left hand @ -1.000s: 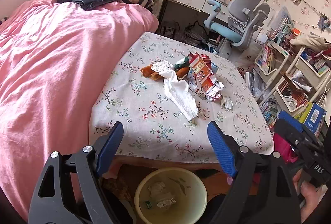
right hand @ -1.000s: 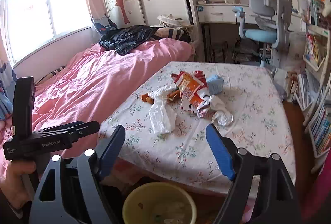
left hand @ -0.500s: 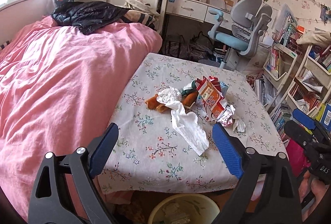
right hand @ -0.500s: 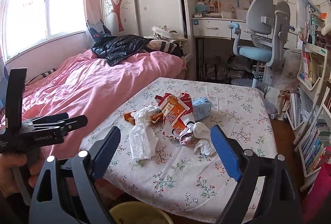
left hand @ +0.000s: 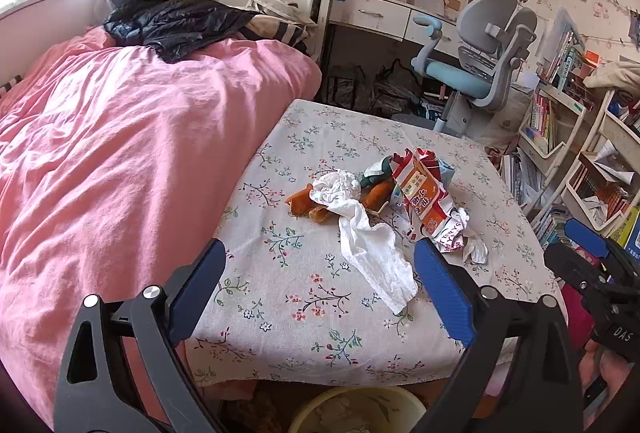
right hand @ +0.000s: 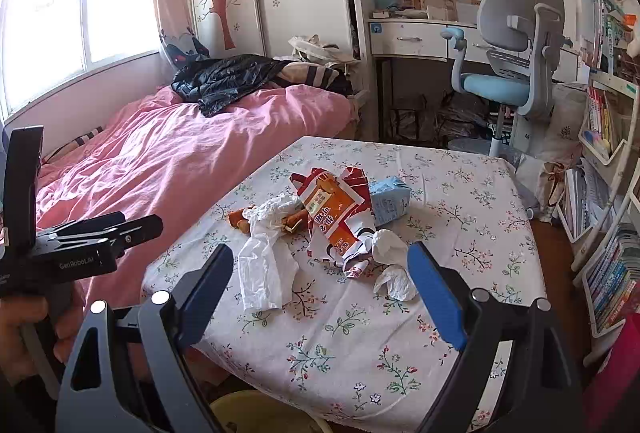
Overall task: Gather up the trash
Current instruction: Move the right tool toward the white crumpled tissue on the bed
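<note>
Left wrist view: left gripper (left hand: 316, 281) with jaws spreading wider, nothing between them, poised above the near tabletop (left hand: 304, 317). Trash lies mid-tabletop: long tissue (left hand: 372, 249), orange peel (left hand: 304, 203), red wrapper (left hand: 424, 197), small crumpled wad (left hand: 476, 249). Bin (left hand: 356, 411) sits on the floor below the near edge and already holds some paper (the task appears begun, most of it remaining). Right gripper's blue tip (left hand: 586, 237) shows at the right margin.

Right wrist view: right gripper (right hand: 320, 281) spread wide and empty, short of the pile. Same tissue (right hand: 264, 269), wrapper (right hand: 332, 217), and two white wads (right hand: 392, 261) sit just beside a blue carton (right hand: 388, 203). Bin rim (right hand: 256, 415) is barely visible. Bed (right hand: 160, 161) borders the tabletop at left; chair (right hand: 508, 45) and bookshelves (right hand: 608, 161) stand well apart. Nothing blocks the reach.
</note>
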Available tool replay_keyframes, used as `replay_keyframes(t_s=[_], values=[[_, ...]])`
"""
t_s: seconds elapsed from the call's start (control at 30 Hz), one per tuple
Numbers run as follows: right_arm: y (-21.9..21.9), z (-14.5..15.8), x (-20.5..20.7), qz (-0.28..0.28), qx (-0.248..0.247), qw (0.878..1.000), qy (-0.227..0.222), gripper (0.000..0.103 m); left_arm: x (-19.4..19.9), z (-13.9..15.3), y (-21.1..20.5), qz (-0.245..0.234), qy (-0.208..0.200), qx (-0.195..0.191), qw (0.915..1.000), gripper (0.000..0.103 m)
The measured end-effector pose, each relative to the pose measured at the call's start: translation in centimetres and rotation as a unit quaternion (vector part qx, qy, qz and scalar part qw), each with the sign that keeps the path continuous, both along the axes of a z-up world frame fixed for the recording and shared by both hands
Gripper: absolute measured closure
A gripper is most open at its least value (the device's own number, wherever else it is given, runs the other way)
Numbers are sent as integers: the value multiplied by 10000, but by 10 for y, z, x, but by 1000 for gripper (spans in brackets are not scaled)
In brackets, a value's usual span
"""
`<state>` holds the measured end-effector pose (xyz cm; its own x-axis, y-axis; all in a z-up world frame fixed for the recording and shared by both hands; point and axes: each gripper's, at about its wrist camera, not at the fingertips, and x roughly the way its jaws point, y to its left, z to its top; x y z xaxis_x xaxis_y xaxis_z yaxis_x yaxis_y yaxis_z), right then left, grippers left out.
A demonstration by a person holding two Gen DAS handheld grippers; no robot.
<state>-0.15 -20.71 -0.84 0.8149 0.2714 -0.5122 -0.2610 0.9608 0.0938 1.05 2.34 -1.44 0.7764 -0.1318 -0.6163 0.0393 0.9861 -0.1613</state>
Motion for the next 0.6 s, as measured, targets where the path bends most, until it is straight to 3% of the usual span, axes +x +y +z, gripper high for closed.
replay_keyframes(t_s=[0.43,0.6], values=[[2,-6,8,69,-135,9998,133,18,7,-3,-1,-1,59,-2,10000,11],[-3,-12,17,-42,-178,9994,303,18,16,-9,12,202,238,-80,9995,11]])
